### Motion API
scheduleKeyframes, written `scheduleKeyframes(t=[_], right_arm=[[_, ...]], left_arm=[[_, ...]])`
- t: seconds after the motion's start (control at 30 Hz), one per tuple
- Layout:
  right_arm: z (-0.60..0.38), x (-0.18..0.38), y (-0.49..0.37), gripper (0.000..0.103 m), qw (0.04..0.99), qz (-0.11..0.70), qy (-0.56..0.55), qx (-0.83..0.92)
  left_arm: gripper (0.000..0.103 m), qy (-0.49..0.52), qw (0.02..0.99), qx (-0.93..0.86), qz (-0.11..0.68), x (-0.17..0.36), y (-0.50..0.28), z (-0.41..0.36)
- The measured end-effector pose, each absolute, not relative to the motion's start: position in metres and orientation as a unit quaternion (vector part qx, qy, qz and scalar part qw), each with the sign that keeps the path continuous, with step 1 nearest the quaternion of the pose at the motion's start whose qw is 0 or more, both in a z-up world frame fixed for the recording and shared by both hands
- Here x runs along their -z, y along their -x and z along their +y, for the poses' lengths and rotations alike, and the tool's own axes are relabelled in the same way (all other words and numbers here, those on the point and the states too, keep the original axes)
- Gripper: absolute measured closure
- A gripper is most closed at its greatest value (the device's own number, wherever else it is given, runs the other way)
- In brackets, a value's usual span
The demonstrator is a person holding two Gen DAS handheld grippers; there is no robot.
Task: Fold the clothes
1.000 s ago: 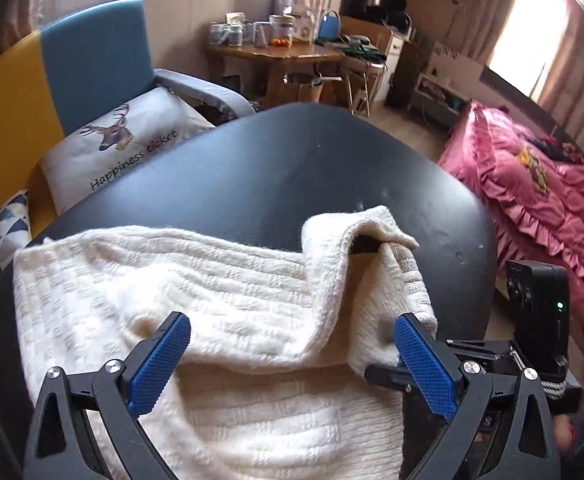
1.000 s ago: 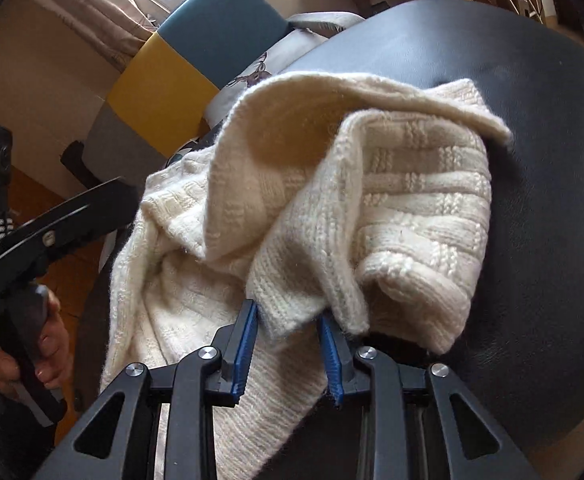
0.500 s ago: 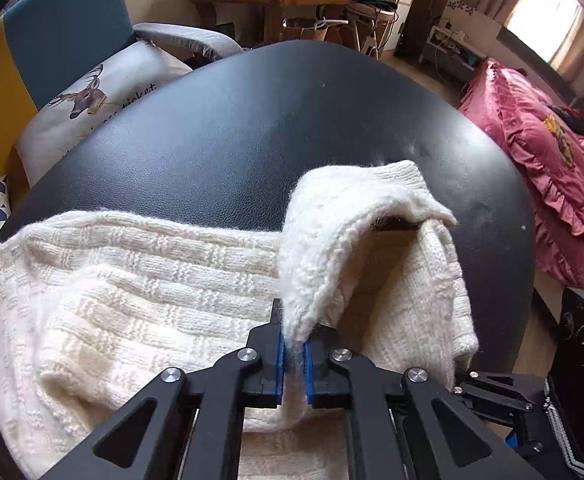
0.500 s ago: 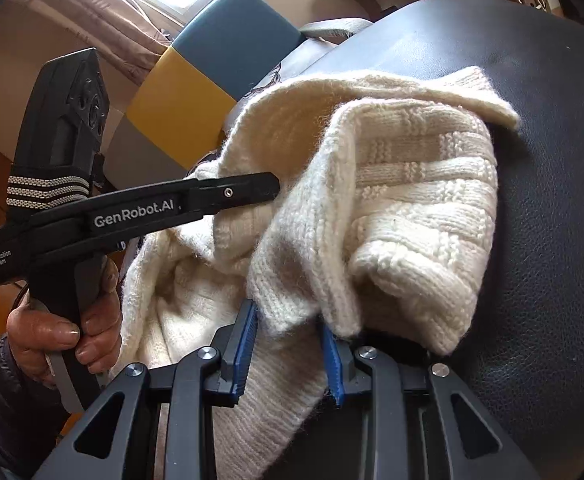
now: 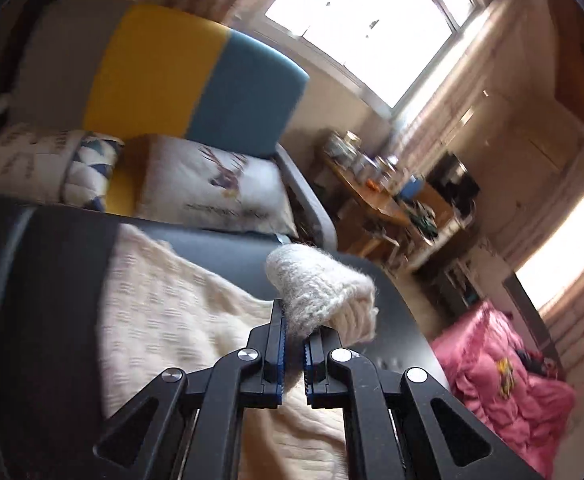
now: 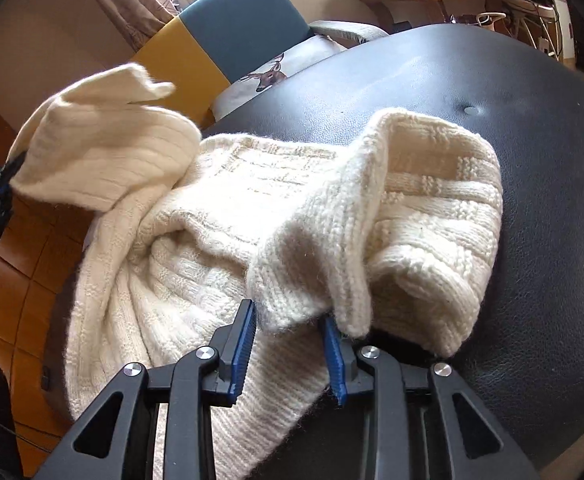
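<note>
- Cream knit sweater [image 6: 276, 216] lies bunched on the black padded table [image 6: 531, 128], filling the centre and lower left of the right wrist view, with 1 end spilling over the table's near edge at lower left.
- Left gripper [image 5: 292, 344] is clamped tight on a thick rolled edge of the knit, which it holds off the table; in the right wrist view that lifted part hangs at the upper left, by the frame's left edge.
- Right gripper [image 6: 290, 344] sits at bottom centre with its jaws opening; a folded hem lies between the 2 blue pads, the grip looking loose.
- The sweater's long axis runs from the raised end at upper left to the folded mass at right, so the fabric spans the 2 grippers.
- The left hand has the free end; judging by this, the fold likely turns on carrying that end across toward the right-hand pile.
</note>
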State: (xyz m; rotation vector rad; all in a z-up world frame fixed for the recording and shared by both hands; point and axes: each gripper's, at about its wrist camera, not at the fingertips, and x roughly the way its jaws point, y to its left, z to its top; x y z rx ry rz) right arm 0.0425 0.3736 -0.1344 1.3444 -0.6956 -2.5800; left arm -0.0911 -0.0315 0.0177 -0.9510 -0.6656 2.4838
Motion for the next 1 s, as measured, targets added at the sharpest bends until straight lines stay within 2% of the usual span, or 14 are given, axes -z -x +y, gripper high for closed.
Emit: scheduleKeyframes(t=[0.1, 0.2, 0.33, 0.5, 0.67, 0.77, 0.9, 1.0], right_arm=[[0.372, 0.136, -0.034, 0.067, 0.064, -0.212, -0.456, 0.862], [0.356, 0.144, -0.019, 0.067, 0.052, -0.188, -0.465, 0.864], [0.338, 0.152, 0.007, 0.065, 0.037, -0.162, -0.481, 0.861], [0.331, 0.151, 0.012, 0.06, 0.027, -0.146, -0.493, 0.857], [0.324, 0.151, 0.013, 0.05, 0.025, -0.133, -0.492, 0.86], [0.316, 0.152, 0.015, 0.042, 0.024, -0.11, -0.493, 0.863], [0.302, 0.154, 0.018, 0.032, 0.023, -0.072, -0.499, 0.863], [0.298, 0.155, 0.019, 0.03, 0.023, -0.062, -0.502, 0.862]], left_arm=[[0.096, 0.345, 0.134, -0.889, -0.271, 0.003, 0.068, -0.107], [0.096, 0.375, 0.083, -0.879, -0.283, 0.04, 0.047, -0.151], [0.096, 0.413, 0.037, -0.854, -0.315, 0.093, 0.021, -0.182], [0.092, 0.436, 0.012, -0.807, -0.398, 0.134, -0.016, -0.214], [0.076, 0.421, 0.012, -0.799, -0.429, 0.137, -0.06, -0.223], [0.072, 0.425, 0.026, -0.784, -0.453, 0.145, -0.085, -0.219], [0.067, 0.422, 0.06, -0.734, -0.529, 0.162, -0.094, -0.225], [0.06, 0.412, 0.062, -0.724, -0.55, 0.153, -0.077, -0.231]])
